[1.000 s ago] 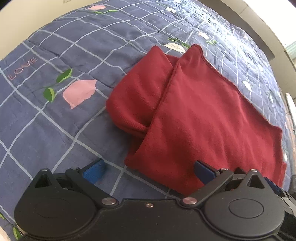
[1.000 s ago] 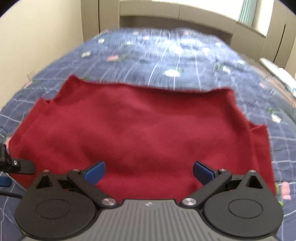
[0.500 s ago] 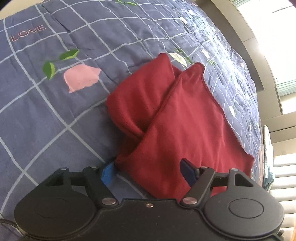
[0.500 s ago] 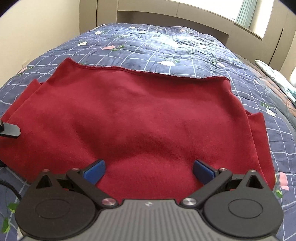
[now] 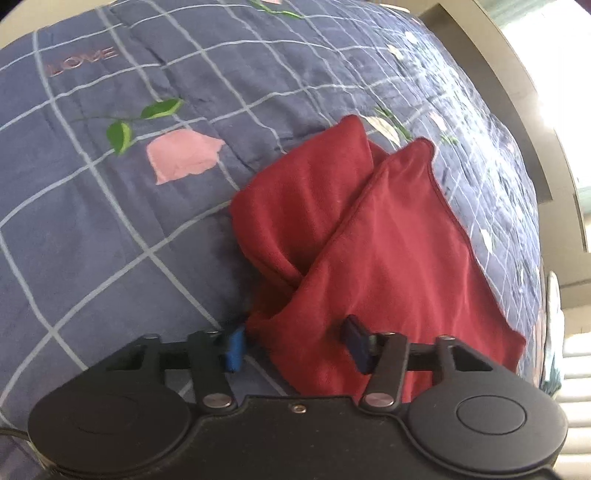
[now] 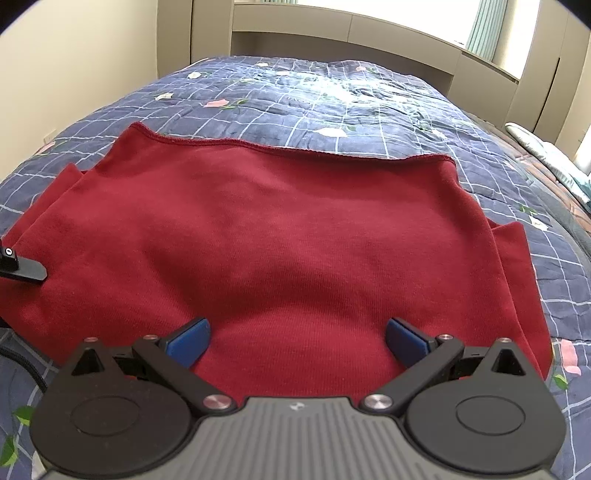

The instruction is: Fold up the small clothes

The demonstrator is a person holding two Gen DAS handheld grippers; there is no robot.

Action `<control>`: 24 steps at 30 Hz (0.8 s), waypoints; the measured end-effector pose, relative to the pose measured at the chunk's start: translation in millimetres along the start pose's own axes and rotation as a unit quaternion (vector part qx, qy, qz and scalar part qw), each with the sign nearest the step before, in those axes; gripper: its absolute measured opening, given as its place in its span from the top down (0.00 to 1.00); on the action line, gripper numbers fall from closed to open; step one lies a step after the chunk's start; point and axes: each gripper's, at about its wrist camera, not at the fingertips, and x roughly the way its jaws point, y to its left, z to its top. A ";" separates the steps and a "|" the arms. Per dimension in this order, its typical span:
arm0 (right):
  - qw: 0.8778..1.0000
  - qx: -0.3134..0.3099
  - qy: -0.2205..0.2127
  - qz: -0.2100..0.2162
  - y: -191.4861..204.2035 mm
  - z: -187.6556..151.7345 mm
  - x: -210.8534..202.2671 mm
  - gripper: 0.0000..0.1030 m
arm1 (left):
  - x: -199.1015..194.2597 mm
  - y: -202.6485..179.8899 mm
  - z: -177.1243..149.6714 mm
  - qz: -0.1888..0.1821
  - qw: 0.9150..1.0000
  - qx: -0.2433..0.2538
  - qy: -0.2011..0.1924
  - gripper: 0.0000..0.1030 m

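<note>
Left gripper (image 5: 295,341) jaws closing around red garment (image 5: 388,258) corner, not yet pinching — right gripper (image 6: 297,338) open, headboard (image 6: 369,31) in its view only

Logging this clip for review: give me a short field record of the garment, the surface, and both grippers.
garment: red top, lying flat, sleeve folded in at one side
surface: blue checked quilt with flower print
left gripper: jaws have just been closing around the garment's corner; pads not yet pressing
right gripper: jaws wide open over the near edge, holding nothing
fold stage: sleeves in, body not yet folded
</note>
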 end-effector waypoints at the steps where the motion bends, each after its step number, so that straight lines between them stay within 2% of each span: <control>1: 1.000 0.000 0.001 0.001 -0.2 0.3 0.1 0.00 | -0.2 0.9 -0.5 -0.001 1.000 -0.004 -0.002 0.50; 6: 1.000 -0.002 0.010 0.007 -2.4 4.7 1.6 0.00 | 0.6 -0.5 -0.9 -0.002 1.000 -0.005 -0.007 0.46; 7: 1.000 -0.003 0.012 0.009 -2.9 5.6 1.8 0.00 | 0.2 0.0 -0.3 -0.002 1.000 -0.008 -0.008 0.49; 8: 1.000 -0.006 0.015 0.014 -4.1 6.8 2.3 0.00 | -0.6 0.4 0.8 -0.003 1.000 -0.010 -0.011 0.53; 9: 1.000 -0.009 0.019 0.021 -6.2 8.7 2.7 0.00 | -1.7 0.5 1.8 -0.007 1.000 -0.012 -0.013 0.70; 10: 0.999 -0.011 0.022 0.026 -7.7 9.6 2.7 0.00 | -2.8 -0.1 1.9 -0.015 1.000 -0.013 -0.014 0.81; 12: 0.999 -0.016 0.026 0.041 -13.0 13.1 2.5 0.00 | -8.0 -6.9 0.9 -0.023 0.999 -0.007 -0.028 0.84; 14: 0.998 -0.022 0.027 0.054 -20.2 16.5 1.2 0.00 | -15.1 -20.0 -2.0 -0.023 0.998 0.028 -0.046 0.85; 17: 0.998 -0.026 0.024 0.050 -35.4 21.5 -1.8 0.00 | -30.9 -46.5 -7.6 -0.029 0.992 0.096 -0.076 0.86; 21: 0.998 -0.028 0.004 0.049 -69.4 27.9 -14.1 0.00 | -48.8 -91.5 -14.6 -0.042 0.977 0.181 -0.103 0.87; 24: 0.999 -0.036 -0.010 0.021 -101.5 32.0 -23.9 0.00 | -57.2 -135.6 -24.7 -0.059 0.962 0.238 -0.117 0.88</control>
